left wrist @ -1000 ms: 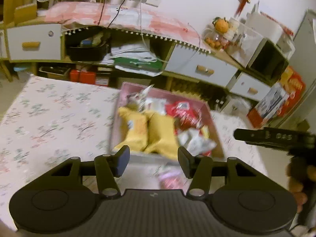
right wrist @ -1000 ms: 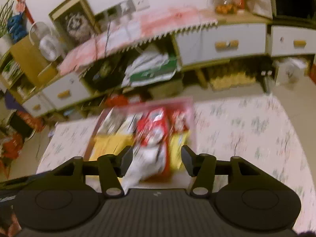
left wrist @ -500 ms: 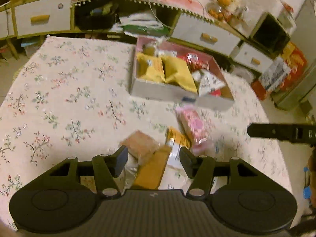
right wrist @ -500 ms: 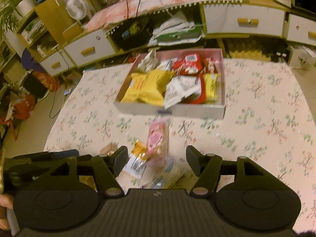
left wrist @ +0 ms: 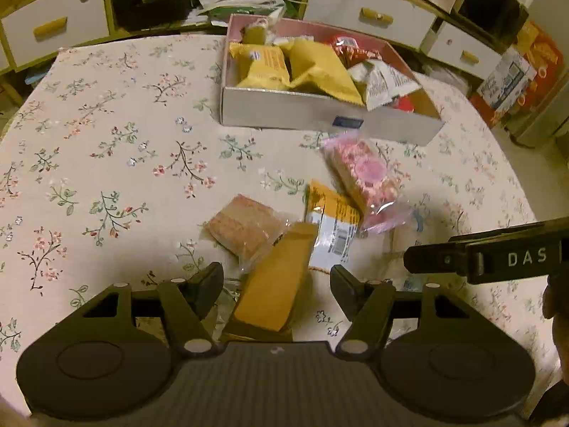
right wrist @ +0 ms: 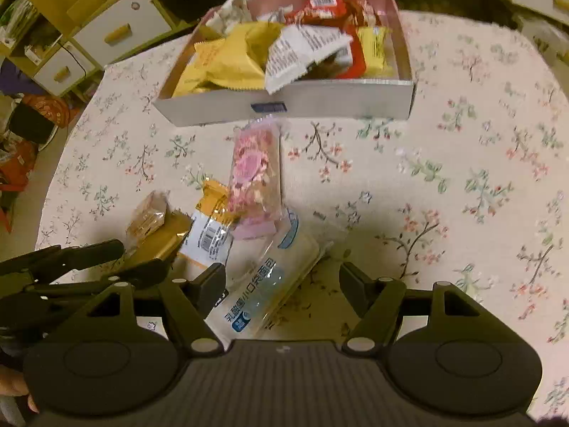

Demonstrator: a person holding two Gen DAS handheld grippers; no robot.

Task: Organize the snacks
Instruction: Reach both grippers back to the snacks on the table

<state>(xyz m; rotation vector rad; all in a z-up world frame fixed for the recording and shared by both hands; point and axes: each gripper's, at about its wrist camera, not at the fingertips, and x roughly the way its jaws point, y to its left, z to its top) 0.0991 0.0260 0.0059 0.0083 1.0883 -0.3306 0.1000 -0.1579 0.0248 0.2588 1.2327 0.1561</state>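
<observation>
"DAS" stands in white letters on the right tool's (left wrist: 498, 258) arm.

Warm, yellowish indoor light lit both views, fairly dim. Soft shadows fell on the counter (left wrist: 106, 149) just ahead of each rig. Fisheye distortion bowed the counter's edges and the drawers (left wrist: 53, 25). The box (right wrist: 320, 99) and the far clutter looked slightly soft.
</observation>
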